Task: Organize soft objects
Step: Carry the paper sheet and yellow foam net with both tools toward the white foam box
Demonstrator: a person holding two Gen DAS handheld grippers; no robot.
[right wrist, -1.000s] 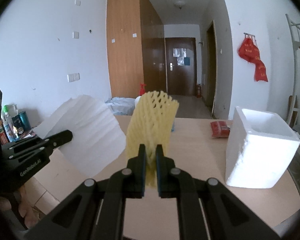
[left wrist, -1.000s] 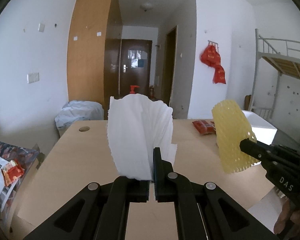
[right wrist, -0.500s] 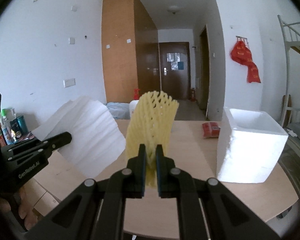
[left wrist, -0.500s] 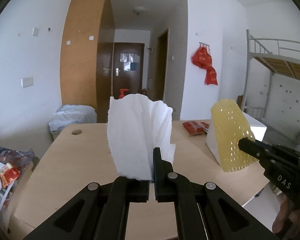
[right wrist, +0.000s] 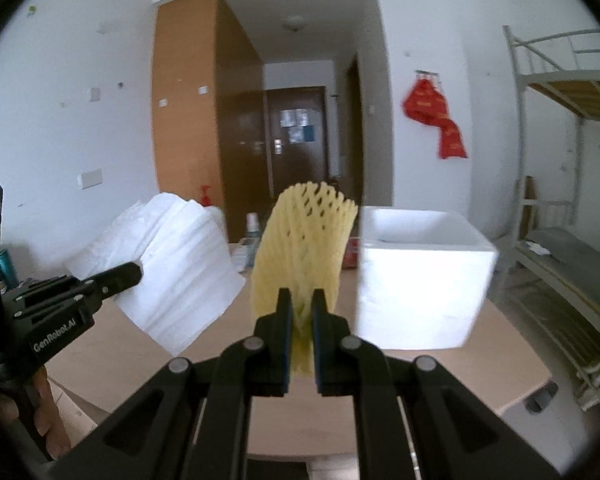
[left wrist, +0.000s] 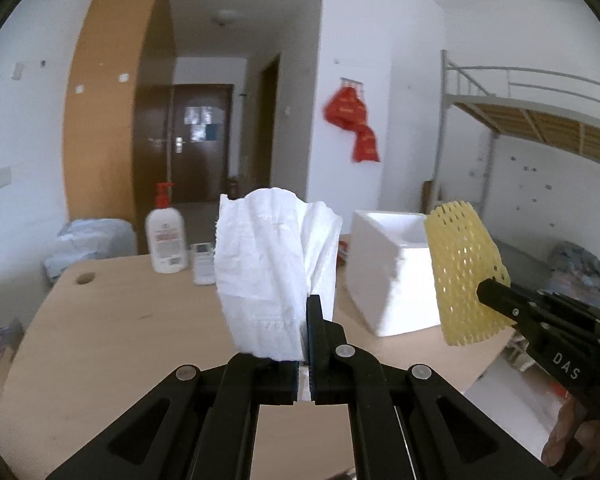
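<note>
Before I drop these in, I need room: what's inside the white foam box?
The foam box is open-topped; only its far inner wall shows, with a faint bluish smudge. Its bottom is hidden.

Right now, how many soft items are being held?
2. White tissue paper clamped in the left hand-held gripper; yellow foam fruit net clamped in the right hand-held gripper. Others may be out of view.

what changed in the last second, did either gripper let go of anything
Neither let go. Both views have swung toward the white foam box: it sat at the frame's right edge a second ago and now stands nearer the middle, just beyond the held items. A lotion bottle has come into the left view. Unchanged: the left gripper stays shut on the white paper towel, the right gripper on the yellow foam net.
</note>
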